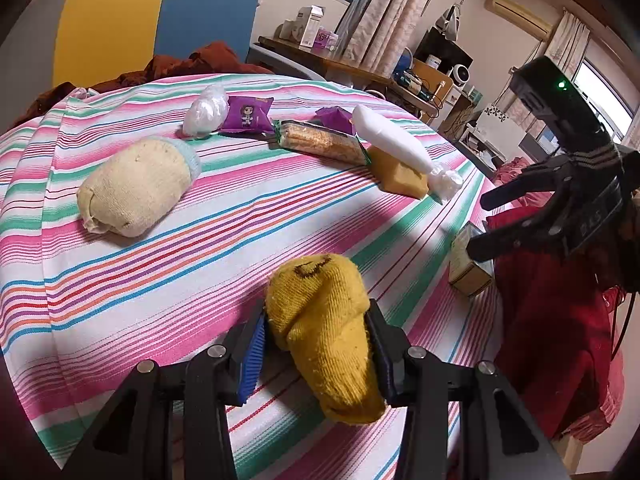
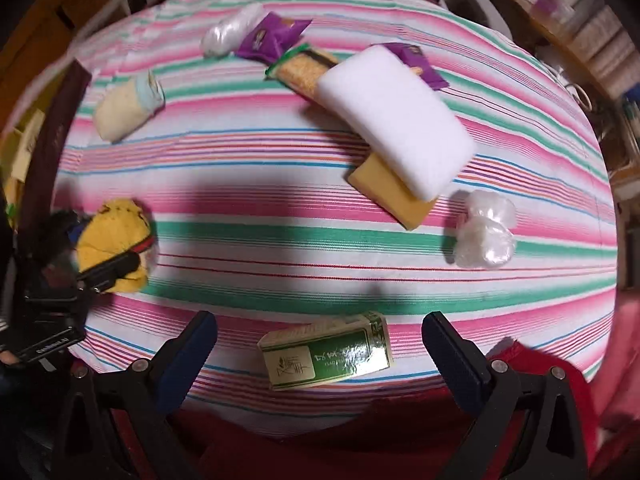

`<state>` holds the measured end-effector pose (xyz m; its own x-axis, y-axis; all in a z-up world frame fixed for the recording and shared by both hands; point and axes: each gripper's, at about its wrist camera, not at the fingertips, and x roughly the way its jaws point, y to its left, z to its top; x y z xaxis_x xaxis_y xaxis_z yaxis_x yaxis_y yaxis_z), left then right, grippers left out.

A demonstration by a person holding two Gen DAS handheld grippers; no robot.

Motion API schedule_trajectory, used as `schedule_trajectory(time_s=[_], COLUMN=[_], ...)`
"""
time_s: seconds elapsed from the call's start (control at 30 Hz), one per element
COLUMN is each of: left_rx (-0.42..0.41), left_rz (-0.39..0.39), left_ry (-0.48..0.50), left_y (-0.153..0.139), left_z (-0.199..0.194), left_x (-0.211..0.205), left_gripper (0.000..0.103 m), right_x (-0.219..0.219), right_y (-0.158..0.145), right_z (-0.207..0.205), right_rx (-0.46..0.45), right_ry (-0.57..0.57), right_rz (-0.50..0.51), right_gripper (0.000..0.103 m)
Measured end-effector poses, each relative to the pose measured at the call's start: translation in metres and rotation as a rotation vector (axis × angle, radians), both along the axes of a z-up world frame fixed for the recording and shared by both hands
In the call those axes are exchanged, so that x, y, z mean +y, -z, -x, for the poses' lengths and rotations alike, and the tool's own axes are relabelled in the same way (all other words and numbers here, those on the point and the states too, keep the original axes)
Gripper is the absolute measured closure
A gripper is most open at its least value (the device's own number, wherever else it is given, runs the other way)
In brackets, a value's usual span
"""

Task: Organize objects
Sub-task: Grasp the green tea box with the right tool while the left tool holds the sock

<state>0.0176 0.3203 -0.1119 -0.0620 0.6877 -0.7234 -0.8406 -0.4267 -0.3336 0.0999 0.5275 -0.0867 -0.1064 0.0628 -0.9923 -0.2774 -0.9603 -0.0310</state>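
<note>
left gripper (image 1: 316, 344): fingers pinching a rolled mustard-yellow knitted sock with a dark stitched mark (image 1: 324, 328), held low over the near left part of the surface; whether the sock touches the cloth cannot be told;
right gripper (image 2: 320, 344): fingers spread wide on either side of a small green-and-cream carton wrapped in glossy film (image 2: 326, 354), not touching it; the carton lies flat at the near edge;
surface: covered by a pink, green and white striped cloth (image 2: 280, 236);
mid-field: a crumpled clear plastic bag (image 2: 484, 232) at right; a thick white foam block (image 2: 396, 120) lying across a flat tan-yellow sponge slab (image 2: 384, 186); a rolled cream knitted sock with a pale blue cuff (image 2: 128, 104) at left;
far field: a clear-wrapped bar of golden crackers with green ends (image 2: 298, 70), partly under the foam block; two purple snack packets, one central (image 2: 272, 38) and one behind the block (image 2: 420, 62); a second clear plastic bundle (image 2: 232, 34);
progress, as judged: early; items lie scattered and mixed, no sorted group evident; one sock in hand, carton apparently next, the rest untouched;
writing: carton bears green label characters, not legible; the central packet shows a cartoon figure, text too small; "das" faintly visible on the right gripper body in the left view.
</note>
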Motion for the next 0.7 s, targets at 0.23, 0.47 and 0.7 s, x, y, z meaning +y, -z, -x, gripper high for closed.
schedule_trajectory(time_s=[0.23, 0.47, 0.7], left_rx=[-0.006, -0.012, 0.021], left_rz=[-0.005, -0.010, -0.002], left_ry=[-0.001, 0.000, 0.007], left_y=[0.001, 0.002, 0.002], left_z=[-0.002, -0.001, -0.004], left_x=[0.000, -0.001, -0.001], left_gripper=[0.056, 0.056, 0.056], right_x=[-0.004, -0.014, -0.009], right_y=[0.024, 0.037, 0.035], right_z=[0.008, 0.011, 0.003], right_rx=[-0.154, -0.274, -0.248], right_ry=[-0.092, -0.185, -0.192], right_rz=[0.012, -0.039, -0.095], right_gripper=[0.000, 0.002, 0.028])
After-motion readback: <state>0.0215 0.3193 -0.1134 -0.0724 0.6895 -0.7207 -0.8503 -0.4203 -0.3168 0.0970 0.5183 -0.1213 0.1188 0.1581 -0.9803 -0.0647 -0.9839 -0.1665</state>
